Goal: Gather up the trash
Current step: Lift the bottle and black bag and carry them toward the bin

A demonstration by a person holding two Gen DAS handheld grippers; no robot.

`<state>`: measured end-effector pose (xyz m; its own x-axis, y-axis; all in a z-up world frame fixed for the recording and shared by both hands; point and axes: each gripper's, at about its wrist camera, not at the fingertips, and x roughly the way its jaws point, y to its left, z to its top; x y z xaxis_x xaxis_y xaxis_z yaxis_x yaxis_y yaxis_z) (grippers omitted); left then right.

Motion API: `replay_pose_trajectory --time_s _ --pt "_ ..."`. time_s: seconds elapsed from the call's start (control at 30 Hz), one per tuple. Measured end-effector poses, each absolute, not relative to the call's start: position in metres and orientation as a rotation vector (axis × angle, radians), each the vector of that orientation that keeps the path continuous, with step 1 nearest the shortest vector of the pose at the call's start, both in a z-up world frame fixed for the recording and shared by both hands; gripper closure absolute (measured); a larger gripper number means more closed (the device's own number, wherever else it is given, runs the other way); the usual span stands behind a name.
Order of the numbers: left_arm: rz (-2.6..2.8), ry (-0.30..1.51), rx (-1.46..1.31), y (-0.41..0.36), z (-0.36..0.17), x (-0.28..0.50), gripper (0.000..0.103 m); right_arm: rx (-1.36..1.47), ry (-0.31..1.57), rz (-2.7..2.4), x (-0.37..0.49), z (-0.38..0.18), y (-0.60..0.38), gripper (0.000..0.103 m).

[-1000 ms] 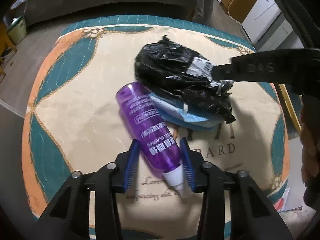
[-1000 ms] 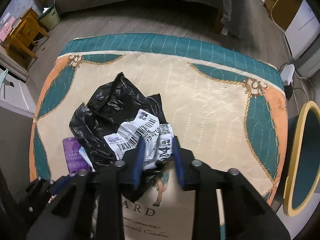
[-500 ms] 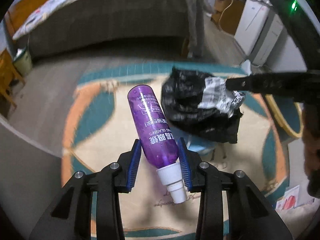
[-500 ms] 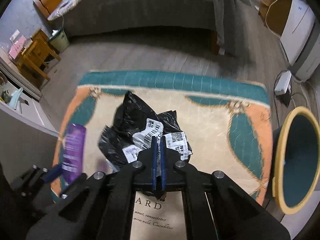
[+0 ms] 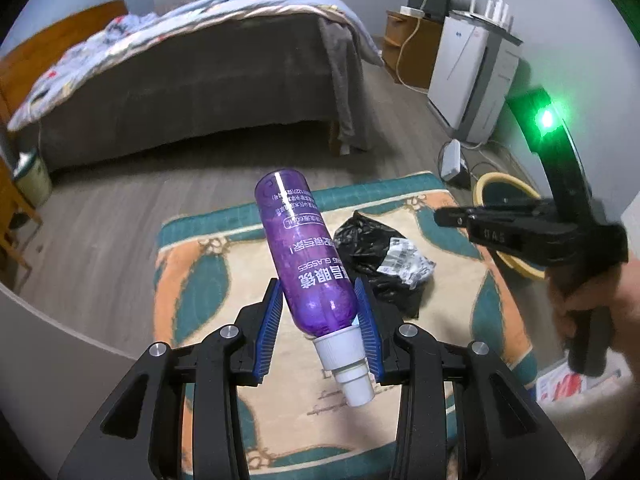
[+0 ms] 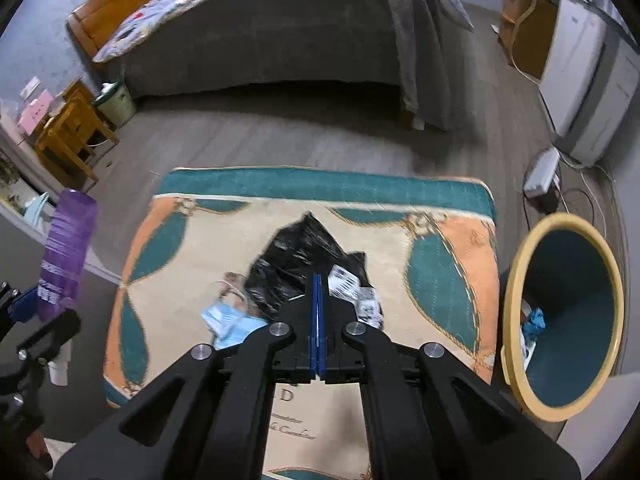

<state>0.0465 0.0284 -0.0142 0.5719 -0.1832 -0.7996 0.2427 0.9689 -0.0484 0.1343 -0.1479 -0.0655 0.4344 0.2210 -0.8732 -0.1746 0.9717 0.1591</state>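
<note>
Left tool [image 5: 320, 328]: its blue ribbed pads are clamped on a purple bottle [image 5: 306, 256], a translucent plastic cylinder with white print and a white stepped cap. The bottle is held clear of the rug [image 5: 224, 292]. Its long axis runs away from the camera and leans slightly left; the rounded base points toward the bed [image 5: 192, 76], and the cap points back toward the tool body, hanging just past the right pad.

Right tool [image 6: 317, 320]: its blue pads are pressed flat together with nothing seen between them. It hangs above the rug, apart from the black bag [image 6: 298, 256].

The black bag, a crumpled glossy film with white barcode labels stuck on it, lies on the rug near its middle. Just beside its left edge lies a light blue face mask [image 6: 226, 322], soft and pleated, touching the bag or nearly so.

The rug is quilted fabric, cream in the centre with teal and orange panels and a teal border, on grey wood-grain floor [image 6: 256, 140].

A round bin [image 6: 568, 320], yellow-rimmed with a teal inner wall, stands off the rug's right edge; a small blue item lies inside it
</note>
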Motion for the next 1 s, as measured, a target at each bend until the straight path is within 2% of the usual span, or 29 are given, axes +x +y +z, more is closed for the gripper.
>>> replay_pose_trajectory --time_s 0.07,0.1,0.13,0.33,0.47,0.5,0.53,0.6,0.63,0.73,1.0 --pt "-0.246 0.947 0.049 0.033 -0.023 0.053 0.065 0.059 1.134 0.241 0.137 -0.081 -0.149 0.091" --pt "-0.241 0.951 0.048 0.033 -0.025 0.058 0.065 0.057 1.145 0.230 0.139 -0.088 -0.148 0.068" --pt "-0.239 0.956 0.045 0.035 -0.028 0.060 0.065 0.048 1.158 0.215 0.141 -0.095 -0.147 0.049" --pt "-0.230 0.960 0.045 0.044 -0.034 0.073 0.064 0.004 1.244 0.169 0.159 -0.138 -0.140 0.046" --pt "-0.233 0.973 0.050 0.050 -0.038 0.084 0.064 -0.004 1.294 0.154 0.169 -0.160 -0.140 0.045" --pt "-0.235 0.975 0.046 0.052 -0.038 0.086 0.064 0.005 1.313 0.160 0.171 -0.166 -0.141 0.049" --pt "-0.239 0.977 0.042 0.053 -0.038 0.088 0.064 0.026 1.330 0.179 0.172 -0.170 -0.141 0.073" --pt "-0.245 0.979 0.036 0.055 -0.038 0.092 0.064 0.051 1.341 0.192 0.174 -0.171 -0.141 0.088" --pt "-0.249 0.979 0.032 0.055 -0.037 0.092 0.064 0.054 1.334 0.200 0.174 -0.168 -0.141 0.092" --pt "-0.261 0.974 0.016 0.055 -0.035 0.093 0.064 0.035 1.285 0.214 0.170 -0.149 -0.141 0.097" --pt "-0.270 0.942 0.019 0.054 -0.026 0.096 0.064 0.020 1.117 0.165 0.163 -0.077 -0.166 0.097"
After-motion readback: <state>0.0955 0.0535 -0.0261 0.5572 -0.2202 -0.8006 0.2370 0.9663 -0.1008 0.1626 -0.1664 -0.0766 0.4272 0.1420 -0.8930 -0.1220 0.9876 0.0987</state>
